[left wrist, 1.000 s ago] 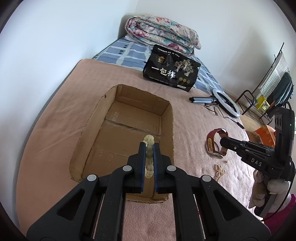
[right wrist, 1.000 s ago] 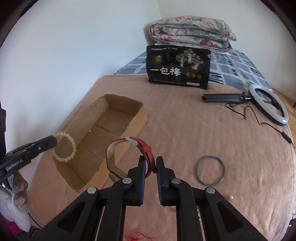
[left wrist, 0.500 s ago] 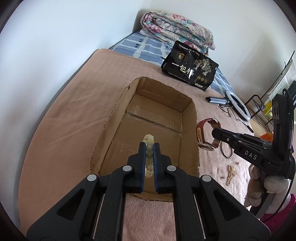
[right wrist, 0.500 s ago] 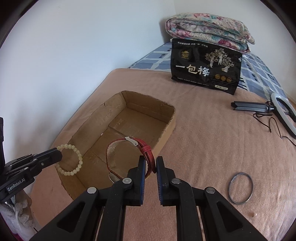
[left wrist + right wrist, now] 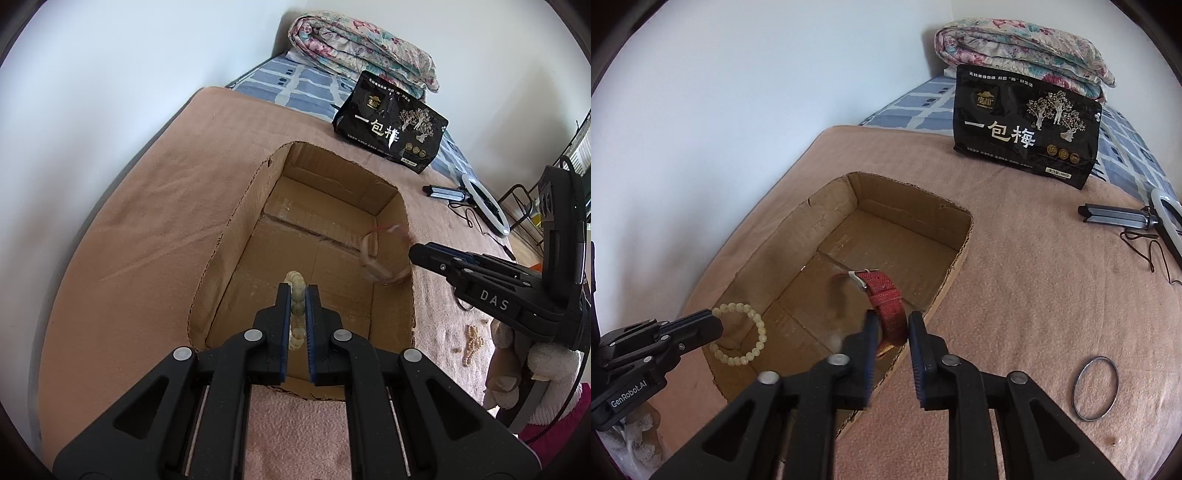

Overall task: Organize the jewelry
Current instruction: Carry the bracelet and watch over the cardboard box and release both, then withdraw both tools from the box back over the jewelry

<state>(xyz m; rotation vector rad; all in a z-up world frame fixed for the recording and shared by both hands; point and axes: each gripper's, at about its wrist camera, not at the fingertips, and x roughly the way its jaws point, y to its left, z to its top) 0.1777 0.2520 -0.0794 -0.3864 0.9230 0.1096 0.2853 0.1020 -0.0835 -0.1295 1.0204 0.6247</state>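
An open cardboard box (image 5: 236, 206) (image 5: 960, 254) lies on the pink blanket. My left gripper (image 5: 297, 295) (image 5: 713, 326) is shut on a pale bead bracelet (image 5: 295, 280) (image 5: 753, 321), which hangs over the box's near end. My right gripper (image 5: 890, 325) (image 5: 415, 253) hovers at the box's right wall and its jaws are opening. The red-strapped watch (image 5: 886, 302) sits between them with the pads off it. In the left wrist view the watch (image 5: 376, 258) is a blur just inside the box.
A metal bangle (image 5: 1095, 387) and a pearl string (image 5: 472, 341) lie on the blanket right of the box. Behind it stand a black snack bag (image 5: 1027, 125), a folded floral quilt (image 5: 1019, 44) and a ring light on a tripod (image 5: 1126, 218).
Both grippers moved in over the box. The right jaws, shut on the watch strap before, have parted, and the watch now drops blurred into the box. The left grip is unchanged.
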